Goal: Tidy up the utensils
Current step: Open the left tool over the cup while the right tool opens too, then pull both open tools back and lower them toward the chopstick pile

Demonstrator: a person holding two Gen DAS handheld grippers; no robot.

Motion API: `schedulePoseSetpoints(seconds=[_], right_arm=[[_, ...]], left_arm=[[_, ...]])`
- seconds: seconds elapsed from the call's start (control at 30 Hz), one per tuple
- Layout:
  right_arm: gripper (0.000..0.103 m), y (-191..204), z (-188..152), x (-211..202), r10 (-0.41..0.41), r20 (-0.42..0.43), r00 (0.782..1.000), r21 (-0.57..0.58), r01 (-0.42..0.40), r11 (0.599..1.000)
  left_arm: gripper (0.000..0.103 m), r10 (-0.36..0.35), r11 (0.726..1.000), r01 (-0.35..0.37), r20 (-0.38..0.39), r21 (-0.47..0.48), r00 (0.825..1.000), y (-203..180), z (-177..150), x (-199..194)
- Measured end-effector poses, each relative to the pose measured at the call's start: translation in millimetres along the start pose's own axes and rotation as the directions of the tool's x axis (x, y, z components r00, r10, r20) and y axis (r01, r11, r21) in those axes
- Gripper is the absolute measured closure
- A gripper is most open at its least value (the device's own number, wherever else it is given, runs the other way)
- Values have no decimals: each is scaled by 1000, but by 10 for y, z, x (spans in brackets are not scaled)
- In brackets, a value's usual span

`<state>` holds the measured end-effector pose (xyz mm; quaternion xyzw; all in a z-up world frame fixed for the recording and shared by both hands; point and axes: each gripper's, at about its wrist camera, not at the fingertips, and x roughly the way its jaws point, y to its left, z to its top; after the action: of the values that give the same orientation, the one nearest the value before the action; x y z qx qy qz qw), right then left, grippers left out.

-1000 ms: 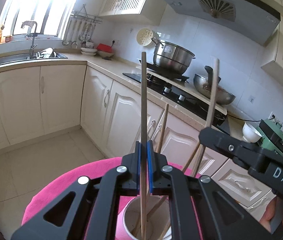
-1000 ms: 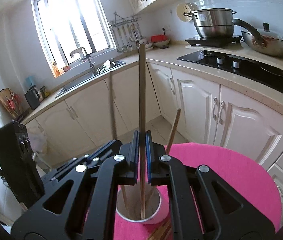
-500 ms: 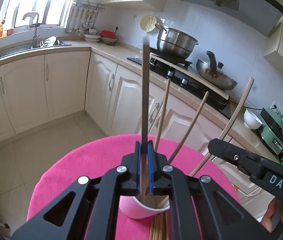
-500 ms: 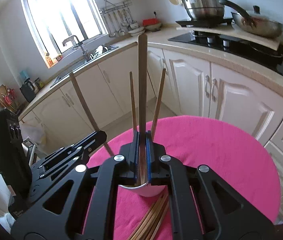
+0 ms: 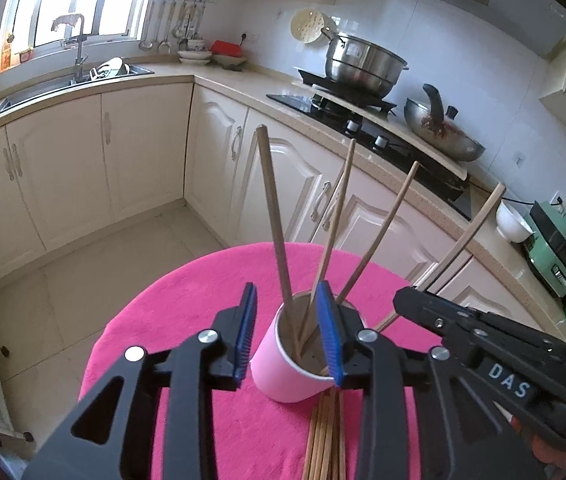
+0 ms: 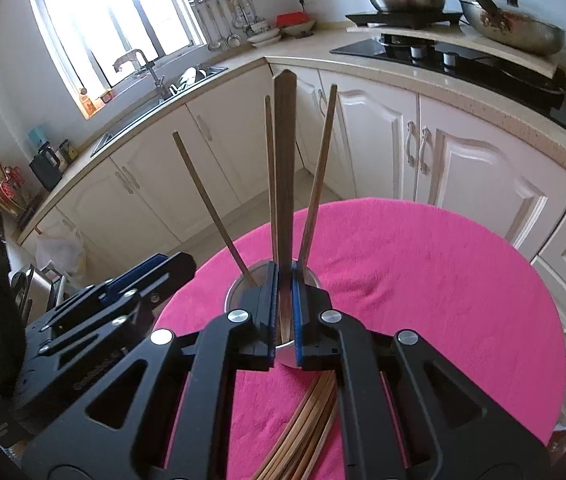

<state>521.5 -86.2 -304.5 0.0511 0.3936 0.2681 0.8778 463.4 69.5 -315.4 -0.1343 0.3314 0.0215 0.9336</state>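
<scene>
A pink paper cup (image 5: 283, 364) stands on a round table covered with a bright pink cloth (image 5: 187, 320), near its middle. Three thin wooden chopsticks (image 5: 273, 216) lean loose in the cup, fanned apart. A fourth chopstick (image 6: 284, 184) is clamped upright between the closed blue pads of the right gripper (image 6: 283, 312), its lower end inside the cup. The left gripper (image 5: 289, 332) sits just in front of the cup with its jaws opening; they straddle the rim and squeeze nothing. A bundle of more wooden chopsticks (image 5: 325, 436), too overlapped to count, lies flat on the cloth against the cup's near side. Behind the table, cream cabinets, a black hob with a steel pot (image 5: 363, 62) and a wok (image 5: 443, 136).
</scene>
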Motion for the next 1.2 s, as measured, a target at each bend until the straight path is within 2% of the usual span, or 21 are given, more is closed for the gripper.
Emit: schedulePoseSetpoints(seconds=[0.13, 0.4, 0.53, 0.8, 0.97, 1.07, 1.2], right_arm=[[96, -4, -20, 11, -18, -14, 1000, 27, 19, 999], [93, -12, -49, 21, -71, -54, 996, 75, 74, 994], [51, 9, -69, -41, -82, -36, 996, 94, 85, 992], [50, 1, -113, -228, -105, -8, 994, 93, 106, 990], [49, -111, -285, -382, -145, -24, 989, 75, 146, 986], [49, -204, -448, -393, -158, -61, 986, 95, 163, 982], [49, -333, -733, -379, -171, -129, 977, 130, 188, 974]], left_arm=[[71, 15, 1000, -15, -12, 12, 1000, -6, -6, -41], [59, 47, 999, -47, -37, 20, 998, -35, -59, -112], [55, 57, 998, -56, -44, 17, 997, -29, -71, -173], [52, 65, 996, -61, -60, 63, 996, -58, -113, -261], [52, 48, 996, -38, -132, 80, 990, -62, -305, -233], [52, 46, 996, -30, -196, 86, 980, -65, -469, -157], [52, 32, 994, -1, -291, 106, 956, -119, -704, -4]])
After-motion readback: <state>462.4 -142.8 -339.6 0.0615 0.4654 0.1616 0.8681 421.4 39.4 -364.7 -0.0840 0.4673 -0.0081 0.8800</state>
